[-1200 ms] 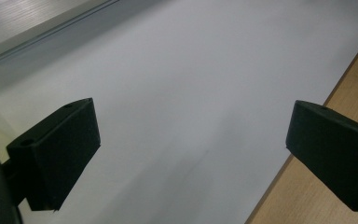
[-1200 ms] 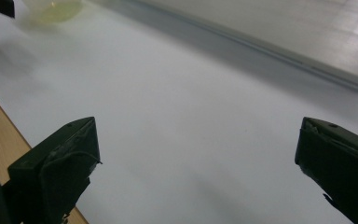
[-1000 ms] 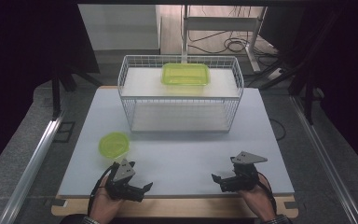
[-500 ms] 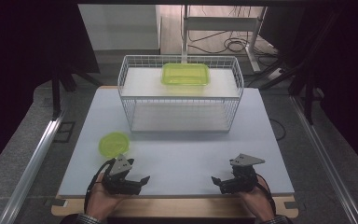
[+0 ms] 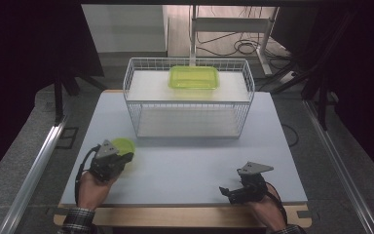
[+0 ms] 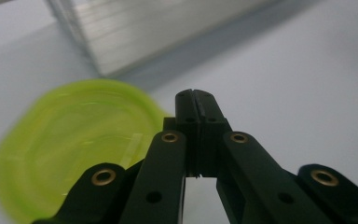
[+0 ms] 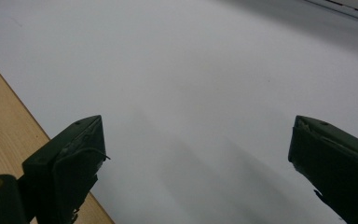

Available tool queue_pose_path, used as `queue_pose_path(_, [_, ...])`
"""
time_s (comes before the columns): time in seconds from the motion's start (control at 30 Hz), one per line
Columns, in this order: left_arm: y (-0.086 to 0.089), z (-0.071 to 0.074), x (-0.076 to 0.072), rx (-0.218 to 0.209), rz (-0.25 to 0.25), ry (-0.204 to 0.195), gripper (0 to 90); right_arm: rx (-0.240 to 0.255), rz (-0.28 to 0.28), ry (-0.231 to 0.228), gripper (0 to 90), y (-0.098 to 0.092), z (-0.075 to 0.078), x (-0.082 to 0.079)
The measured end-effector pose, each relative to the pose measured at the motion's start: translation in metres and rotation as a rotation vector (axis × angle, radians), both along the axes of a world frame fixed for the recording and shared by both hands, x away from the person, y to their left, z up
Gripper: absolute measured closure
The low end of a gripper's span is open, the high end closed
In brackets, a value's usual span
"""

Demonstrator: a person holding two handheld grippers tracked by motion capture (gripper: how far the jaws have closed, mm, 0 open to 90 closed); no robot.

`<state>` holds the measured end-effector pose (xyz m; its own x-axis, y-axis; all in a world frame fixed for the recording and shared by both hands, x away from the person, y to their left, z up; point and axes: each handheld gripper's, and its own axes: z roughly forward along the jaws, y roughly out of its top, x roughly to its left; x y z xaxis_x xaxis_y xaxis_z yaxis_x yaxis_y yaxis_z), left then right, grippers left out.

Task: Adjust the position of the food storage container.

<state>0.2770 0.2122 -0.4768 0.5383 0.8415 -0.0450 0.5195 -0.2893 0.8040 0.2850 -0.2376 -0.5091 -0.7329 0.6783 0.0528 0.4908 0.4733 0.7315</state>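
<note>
Left tool closing in on the green lid, right tool idle

The left tool (image 5: pixel 121 161), jaws pressed together with nothing between them, sat at the lid's 5 o'clock edge; its jaws had just been closing. The round green lid (image 6: pixel 74 140) lay flat on the white surface (image 5: pixel 190 165), at about 8 o'clock from the wire basket (image 5: pixel 246 92) holding the green container (image 5: pixel 194 77). The right tool (image 7: pixel 196 154) stood wide and empty. Next, likely, the left jaws must reopen to grip the lid's rim
</note>
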Motion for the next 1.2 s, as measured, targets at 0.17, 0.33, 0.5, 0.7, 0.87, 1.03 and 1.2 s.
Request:
queue_pose_path(0.17, [0.029,0.005,0.011,-0.028,0.077,-0.006,90.0,-0.005,0.003,0.007,4.5,0.0,-0.001,0.001])
queue_pose_path(0.33, [0.061,0.002,0.02,-0.01,0.211,-0.022,90.0,-0.007,0.006,0.008,4.7,0.0,-0.001,0.001])
queue_pose_path(0.5, [0.075,-0.013,0.028,0.002,0.29,0.0,90.0,-0.014,0.011,0.013,5.5,-0.001,-0.001,0.001])
queue_pose_path(0.7, [0.078,-0.029,0.036,0.056,0.328,0.032,90.0,-0.021,0.012,0.016,5.9,0.0,-0.002,0.001])
queue_pose_path(0.87, [0.074,-0.035,0.038,0.063,0.324,0.046,90.0,-0.029,0.018,0.019,6.1,0.0,-0.003,0.001])
queue_pose_path(1.03, [0.066,-0.035,0.038,0.041,0.3,0.053,90.0,-0.032,0.02,0.019,6.4,0.0,-0.003,0.002])
queue_pose_path(1.2, [0.052,-0.034,0.038,0.035,0.268,0.059,90.0,-0.038,0.022,0.024,6.6,0.001,-0.004,0.001])
